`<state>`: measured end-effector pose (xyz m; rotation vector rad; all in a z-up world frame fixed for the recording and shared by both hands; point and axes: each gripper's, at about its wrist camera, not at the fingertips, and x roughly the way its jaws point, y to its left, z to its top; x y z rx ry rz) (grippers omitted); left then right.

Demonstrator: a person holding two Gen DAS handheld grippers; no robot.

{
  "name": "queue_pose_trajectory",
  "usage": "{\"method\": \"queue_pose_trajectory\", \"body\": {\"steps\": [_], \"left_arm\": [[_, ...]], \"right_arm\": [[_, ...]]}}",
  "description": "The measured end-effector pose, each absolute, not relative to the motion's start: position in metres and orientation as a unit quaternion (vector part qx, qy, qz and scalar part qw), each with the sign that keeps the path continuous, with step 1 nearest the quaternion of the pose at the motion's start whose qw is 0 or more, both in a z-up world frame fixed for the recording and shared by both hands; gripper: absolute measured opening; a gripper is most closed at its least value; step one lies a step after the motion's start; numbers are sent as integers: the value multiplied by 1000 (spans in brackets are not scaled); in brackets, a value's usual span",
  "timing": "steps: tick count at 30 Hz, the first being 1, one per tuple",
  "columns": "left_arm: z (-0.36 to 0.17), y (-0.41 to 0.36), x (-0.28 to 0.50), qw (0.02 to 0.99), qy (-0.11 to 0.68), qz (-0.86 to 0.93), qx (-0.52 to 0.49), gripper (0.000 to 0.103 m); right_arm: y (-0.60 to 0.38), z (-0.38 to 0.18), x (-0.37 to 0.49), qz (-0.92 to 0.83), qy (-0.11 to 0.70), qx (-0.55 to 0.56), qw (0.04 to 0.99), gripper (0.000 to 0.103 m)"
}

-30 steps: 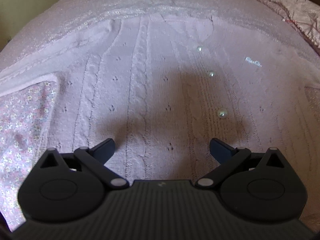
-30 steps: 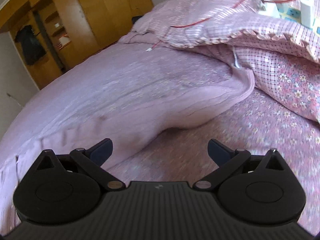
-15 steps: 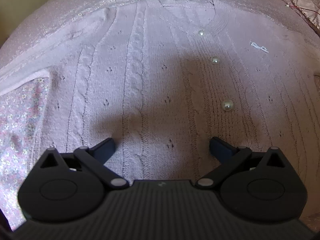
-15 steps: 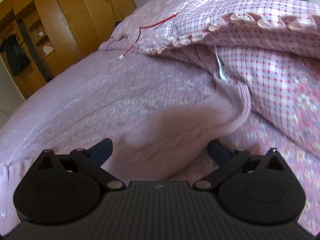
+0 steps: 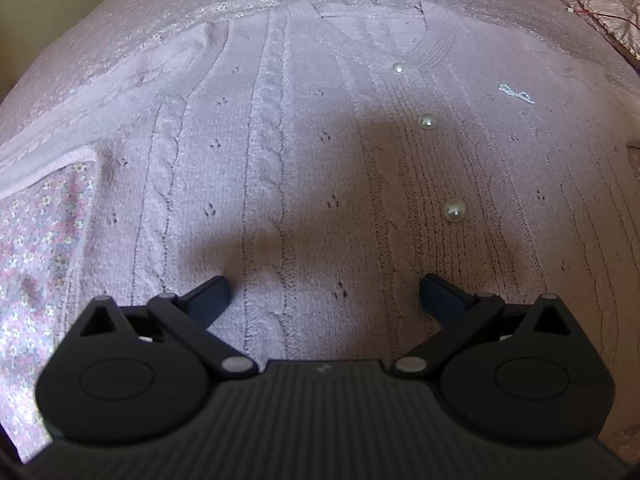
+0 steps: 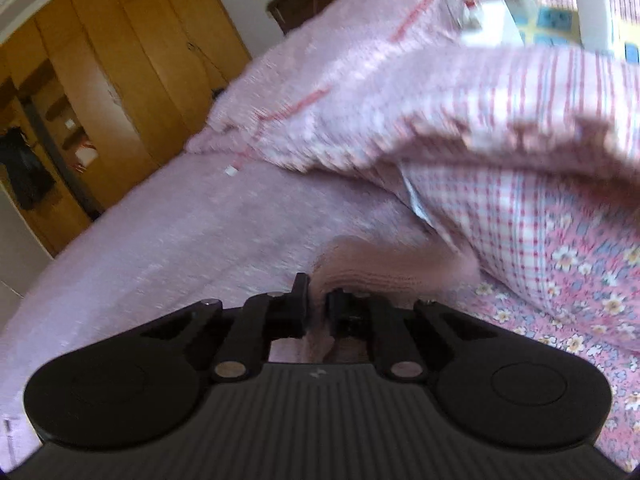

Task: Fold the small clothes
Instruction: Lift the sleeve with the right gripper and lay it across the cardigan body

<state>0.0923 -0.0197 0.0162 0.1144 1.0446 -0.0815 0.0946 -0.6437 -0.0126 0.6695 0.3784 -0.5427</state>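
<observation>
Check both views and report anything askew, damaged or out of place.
Nothing looks damaged. The pink knitted cardigan lies flat on the bed, its pearl buttons in a line. The left gripper is open above it. The right gripper is shut on the sleeve end, beside a rumpled checked quilt.

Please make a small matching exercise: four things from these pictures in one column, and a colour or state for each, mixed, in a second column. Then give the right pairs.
Things:
1. left gripper
2. right gripper
3. cardigan buttons
4. wardrobe

States or colours:
A. brown wood
B. pearly white, round
C. fingers wide apart over the knit
D. fingers closed on a pink knit edge

Pairs: 1-C, 2-D, 3-B, 4-A
</observation>
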Motion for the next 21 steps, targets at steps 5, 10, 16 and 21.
{"method": "queue_pose_trajectory", "body": {"steps": [5, 10, 16, 21], "left_arm": [[18, -19, 92, 864, 498, -43, 53, 103], [23, -16, 90, 865, 497, -49, 45, 103], [29, -2, 88, 870, 491, -43, 36, 103], [39, 13, 91, 875, 482, -36, 29, 103]], "right_arm": [[-620, 31, 85, -223, 154, 308, 912, 9], [-586, 74, 83, -174, 133, 299, 929, 9], [-533, 122, 92, -117, 119, 295, 941, 9], [-476, 154, 98, -77, 115, 293, 946, 9]]}}
